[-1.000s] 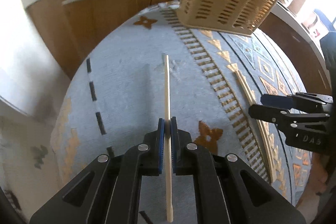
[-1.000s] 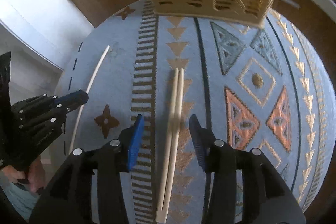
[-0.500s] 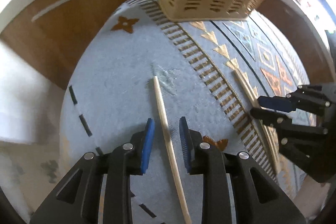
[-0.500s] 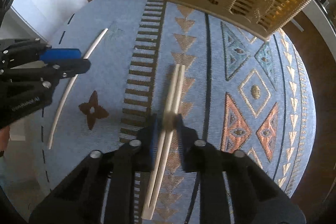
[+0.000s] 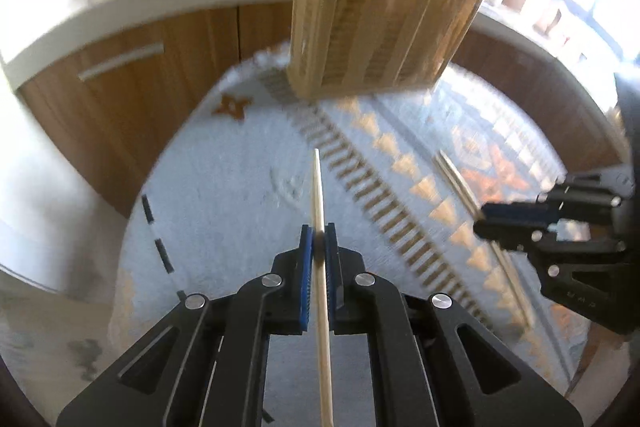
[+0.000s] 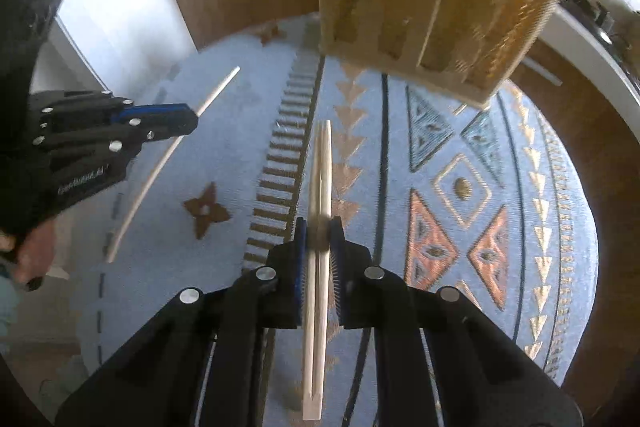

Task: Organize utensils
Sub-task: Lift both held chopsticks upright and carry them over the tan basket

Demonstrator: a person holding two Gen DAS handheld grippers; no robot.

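Note:
In the left wrist view my left gripper [image 5: 318,247] has its blue pads closing tight on a single pale wooden chopstick [image 5: 318,187], which points ahead toward the slatted wooden utensil basket [image 5: 380,27]. My right gripper [image 6: 318,239] is closing on a pair of chopsticks [image 6: 322,167] held side by side, pads pressing them. Each gripper shows in the other's view: the right gripper [image 5: 480,223] with its pair at the right, the left gripper [image 6: 192,119] with its chopstick [image 6: 216,95] at the left. The basket [image 6: 420,7] holds several utensils upright.
A blue patterned rug [image 5: 224,187] covers the floor under both grippers. Wooden cabinets [image 5: 160,67] with a white counter curve behind the basket. A person's hand [image 6: 28,255] grips the left tool at the left edge.
The left jaws opened, then shut again on the single chopstick. The right jaws closed from wide onto the pair. Both grippers rose a little and now face the basket more.

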